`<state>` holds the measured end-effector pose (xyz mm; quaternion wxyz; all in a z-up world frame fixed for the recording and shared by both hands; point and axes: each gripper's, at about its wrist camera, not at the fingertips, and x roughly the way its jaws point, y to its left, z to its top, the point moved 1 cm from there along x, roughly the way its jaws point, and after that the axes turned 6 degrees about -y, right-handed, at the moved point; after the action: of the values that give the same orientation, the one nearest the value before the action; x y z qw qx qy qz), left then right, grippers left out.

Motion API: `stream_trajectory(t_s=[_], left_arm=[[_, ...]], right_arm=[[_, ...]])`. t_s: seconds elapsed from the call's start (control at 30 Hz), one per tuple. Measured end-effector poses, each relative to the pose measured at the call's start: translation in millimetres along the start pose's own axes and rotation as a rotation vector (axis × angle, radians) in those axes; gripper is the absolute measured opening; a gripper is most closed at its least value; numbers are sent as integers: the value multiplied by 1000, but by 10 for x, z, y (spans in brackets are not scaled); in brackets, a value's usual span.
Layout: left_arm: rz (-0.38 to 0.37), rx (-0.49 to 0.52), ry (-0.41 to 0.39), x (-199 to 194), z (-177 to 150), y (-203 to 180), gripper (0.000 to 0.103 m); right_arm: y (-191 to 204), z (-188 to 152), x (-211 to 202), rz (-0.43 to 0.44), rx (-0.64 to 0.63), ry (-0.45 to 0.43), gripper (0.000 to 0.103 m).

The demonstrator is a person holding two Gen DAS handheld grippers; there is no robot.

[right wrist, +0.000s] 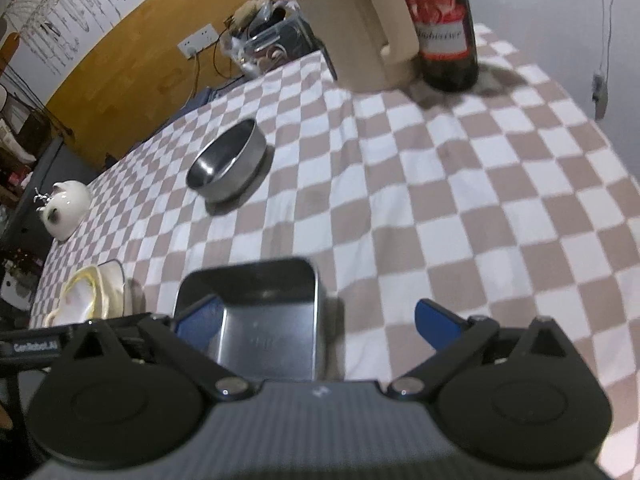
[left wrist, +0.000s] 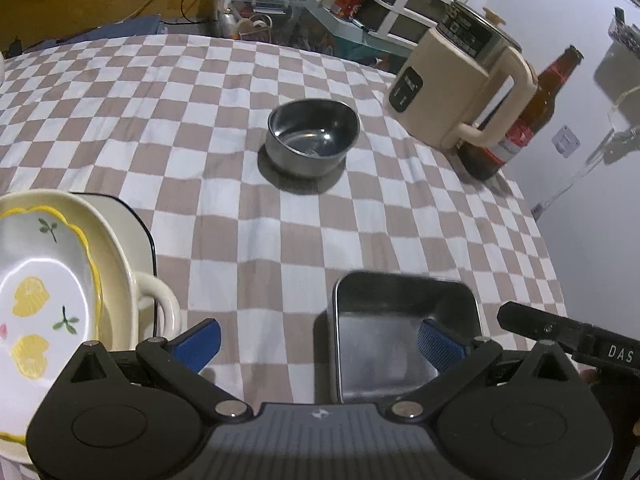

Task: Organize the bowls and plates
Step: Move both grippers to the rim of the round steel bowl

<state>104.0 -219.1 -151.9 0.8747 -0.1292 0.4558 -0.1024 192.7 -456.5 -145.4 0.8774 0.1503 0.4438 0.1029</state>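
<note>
Plates and bowls lie scattered on the checked tablecloth (left wrist: 280,240): a square steel tray (left wrist: 384,340) sits at six o'clock in both wrist views, a round steel bowl (left wrist: 312,136) stands well apart at twelve o'clock, and a stack at nine o'clock holds a scalloped lemon-print plate (left wrist: 40,292) in a cream handled dish (left wrist: 156,300). Both tools are spread wide and pinch nothing; the left gripper (left wrist: 320,340) has its right pad over the tray's right side, while the right gripper (right wrist: 320,320) has its left pad over the tray's interior, neither pad clearly pressing metal. My worry is that the tray's low, smooth, thin wall would slip from a pad, or that the soft rumpled cloth would drag and bunch if the tray were pushed rather than lifted. The two grippers hover close together and could collide. Glossy ceramic in the stack looks brittle; dropping steel onto it might chip the wavy rim. At two o'clock, a beige kettle (left wrist: 460,92) and a brown glass bottle (left wrist: 520,120) stand near the table's edge, liable to topple if the cloth is tugged.
</note>
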Motion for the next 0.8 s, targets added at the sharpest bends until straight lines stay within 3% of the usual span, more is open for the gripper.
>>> stream_trajectory(t_s=[0.27, 0.5, 0.63, 0.8], left_arm=[[0, -35, 1, 40, 258, 67, 103], [7, -92, -27, 128, 562, 201, 103], [-34, -135, -58, 225, 730, 231, 103], [-7, -172, -20, 425, 936, 268, 103]], right_arm=[[112, 330, 121, 23, -116, -71, 103], [275, 807, 416, 82, -179, -67, 103], [386, 1071, 629, 57, -196, -51, 102], [500, 1406, 927, 81, -220, -45, 84]])
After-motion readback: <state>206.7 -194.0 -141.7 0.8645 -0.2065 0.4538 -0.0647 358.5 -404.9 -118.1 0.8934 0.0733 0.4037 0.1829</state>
